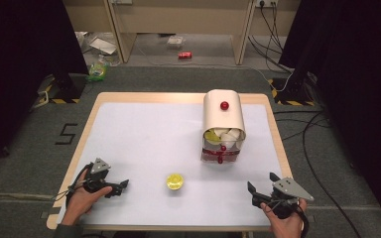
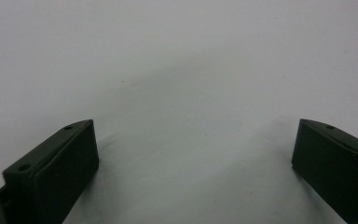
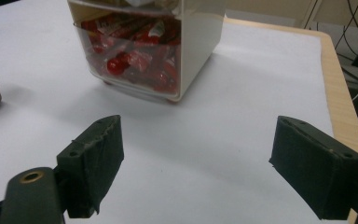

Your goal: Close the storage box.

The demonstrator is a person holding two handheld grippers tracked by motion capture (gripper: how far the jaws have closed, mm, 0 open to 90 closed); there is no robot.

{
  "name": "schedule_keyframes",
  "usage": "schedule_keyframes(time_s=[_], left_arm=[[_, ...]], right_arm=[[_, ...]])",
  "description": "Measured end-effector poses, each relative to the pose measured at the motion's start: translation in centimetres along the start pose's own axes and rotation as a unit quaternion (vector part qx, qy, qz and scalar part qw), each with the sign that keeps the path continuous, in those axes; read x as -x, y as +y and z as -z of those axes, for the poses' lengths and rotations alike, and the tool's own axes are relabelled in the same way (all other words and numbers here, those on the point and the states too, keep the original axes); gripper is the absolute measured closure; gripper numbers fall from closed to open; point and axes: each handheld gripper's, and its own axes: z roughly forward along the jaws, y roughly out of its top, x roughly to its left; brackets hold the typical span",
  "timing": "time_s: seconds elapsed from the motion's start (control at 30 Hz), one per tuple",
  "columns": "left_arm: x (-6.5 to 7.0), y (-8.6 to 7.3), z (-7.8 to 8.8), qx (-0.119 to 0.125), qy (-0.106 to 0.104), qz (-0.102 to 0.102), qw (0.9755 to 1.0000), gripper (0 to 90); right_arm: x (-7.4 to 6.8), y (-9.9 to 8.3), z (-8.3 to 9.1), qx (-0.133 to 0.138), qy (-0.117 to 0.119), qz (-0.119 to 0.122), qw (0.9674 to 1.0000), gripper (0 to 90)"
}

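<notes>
The left tongs rested low at the near left corner of the worktop, jaws spread wide with nothing but bare white surface between them. The right tongs sat at the near right edge, jaws likewise wide apart and empty; in the right gripper view they pointed toward the storage box.

The coffee capsule, brown-bodied with a yellow foil lid, stood upright on the worktop between the two tongs, near the front edge and well apart from both. The storage box stood toward the far right, its curved lid with a red knob raised. White and yellow capsules showed in the upper tier, and red sachets filled the clear lower drawer.

Risks, as judged: the capsule is small, light and tapered, so a pinch set too high or off-centre could squirt it across the smooth surface or tip it over. A hard squeeze could dent the foil lid. On delivery into the upper tier, the tongs could strike the raised lid or shift the lightweight box.
</notes>
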Motion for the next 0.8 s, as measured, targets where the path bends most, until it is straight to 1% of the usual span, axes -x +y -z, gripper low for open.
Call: schedule_keyframes(time_s=[0.4,0.5,0.57,0.67,0.8], left_arm=[[0.0,0.0,0.0,0.0,0.0,0.0,1.0,0.0],[0.0,0.0,0.0,0.0,0.0,-0.001,1.0,0.0],[0.0,0.0,0.0,0.0,0.0,-0.001,1.0,0.0],[0.0,0.0,0.0,0.0,0.0,-0.001,1.0,0.0],[0.0,0.0,0.0,0.0,0.0,-0.001,1.0,0.0]], right_arm=[[0.3,-1.5,0.4,-0.036,0.005,-0.002,0.9993,15.8],[0.4,-1.8,0.4,-0.044,0.005,-0.01,0.999,15.6],[0.5,-2.0,0.4,-0.048,0.005,-0.008,0.9988,15.7],[0.5,-2.2,0.4,-0.055,0.006,-0.01,0.9984,15.7],[0.5,-2.5,0.4,-0.066,0.001,-0.006,0.9978,15.7]])
